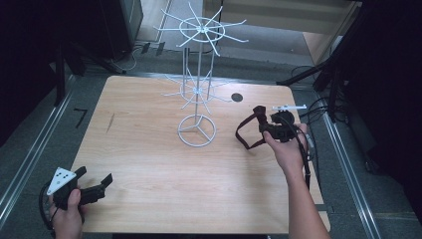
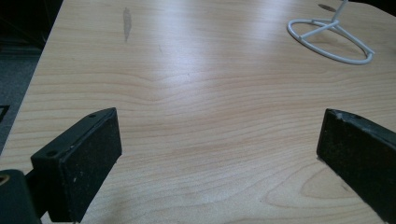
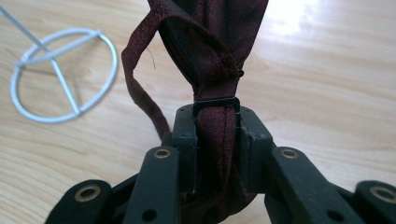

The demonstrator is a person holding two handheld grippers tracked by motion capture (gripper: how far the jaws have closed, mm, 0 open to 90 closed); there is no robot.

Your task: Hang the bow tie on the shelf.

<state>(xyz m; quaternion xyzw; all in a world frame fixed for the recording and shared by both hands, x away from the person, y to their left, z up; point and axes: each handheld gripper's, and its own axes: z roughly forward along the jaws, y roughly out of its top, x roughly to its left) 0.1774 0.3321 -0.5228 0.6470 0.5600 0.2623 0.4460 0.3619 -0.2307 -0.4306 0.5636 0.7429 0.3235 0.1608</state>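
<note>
A white wire stand (image 1: 198, 74) with spoked hanging arms rises from a ring base (image 1: 197, 130) on the wooden table; the base also shows in the left gripper view (image 2: 329, 42) and the right gripper view (image 3: 63, 74). To the right of the base, my right gripper (image 1: 262, 125) is shut on a dark maroon bow tie (image 3: 212, 51), whose strap (image 1: 243, 135) loops down onto the table. At the table's near left corner my left gripper (image 1: 94, 181) is open just above the wood, with nothing between its pads (image 2: 88, 161).
A round dark cable hole (image 1: 237, 97) sits in the table (image 1: 149, 164) behind the stand. A small grey smear (image 1: 110, 123) marks the wood at the left. Dark equipment and cables surround the table on the floor.
</note>
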